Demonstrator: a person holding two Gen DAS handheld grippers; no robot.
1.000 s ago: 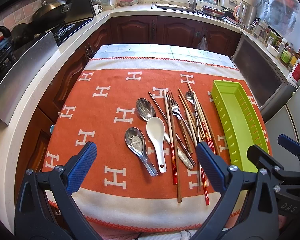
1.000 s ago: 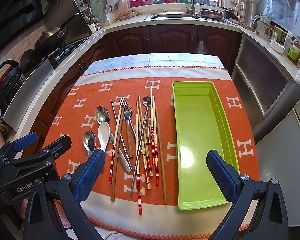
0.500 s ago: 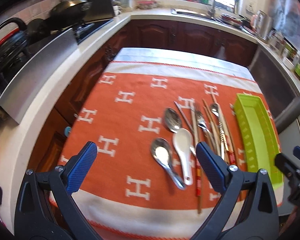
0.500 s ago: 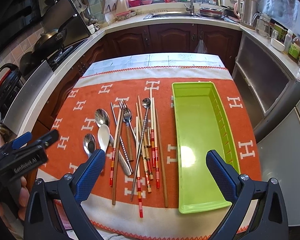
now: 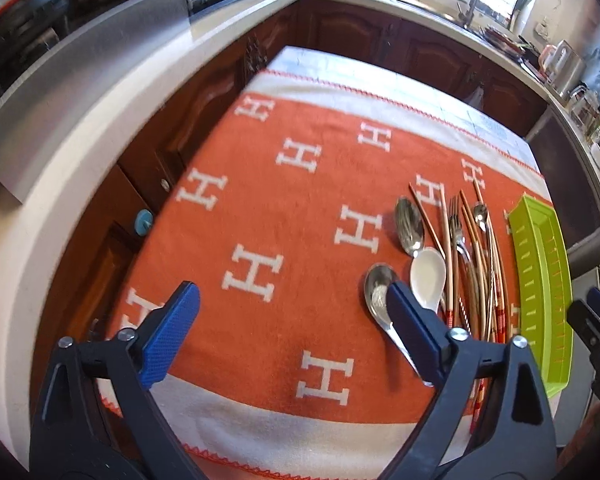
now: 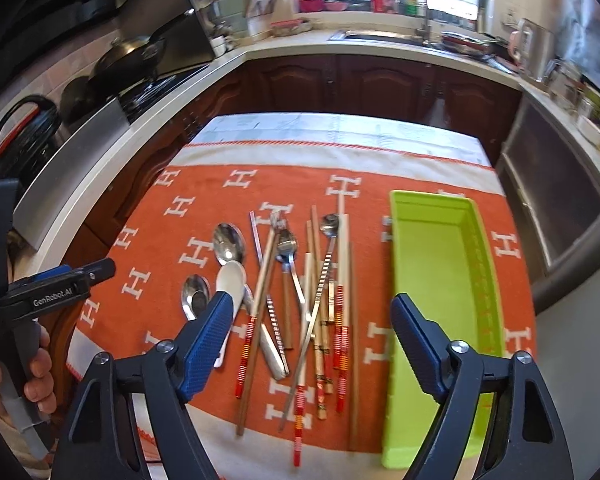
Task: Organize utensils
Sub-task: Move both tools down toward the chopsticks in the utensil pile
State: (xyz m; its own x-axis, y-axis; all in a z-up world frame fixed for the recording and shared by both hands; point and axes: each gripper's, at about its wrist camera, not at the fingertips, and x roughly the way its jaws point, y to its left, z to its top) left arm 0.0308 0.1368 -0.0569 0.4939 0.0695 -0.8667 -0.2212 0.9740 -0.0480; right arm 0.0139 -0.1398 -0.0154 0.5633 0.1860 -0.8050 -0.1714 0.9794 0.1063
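Note:
A pile of utensils lies on the orange cloth: two metal spoons, a white ceramic spoon, forks, a long-handled spoon and several chopsticks. The empty green tray sits just right of them. My right gripper hovers above the handle ends of the pile, its jaws closing with nothing gripped. My left gripper hangs over bare cloth left of the spoons, its jaws closing on nothing. The tray shows at that view's right.
The orange cloth with white H marks covers the table. A white counter runs along the left, with pans on a stove and a sink behind. A hand holds the left gripper at the table's near left.
The left gripper moved left and down, so the utensils slid to the right of its view. The right gripper shifted left, from over the tray to over the pile. Both jaws narrowed.

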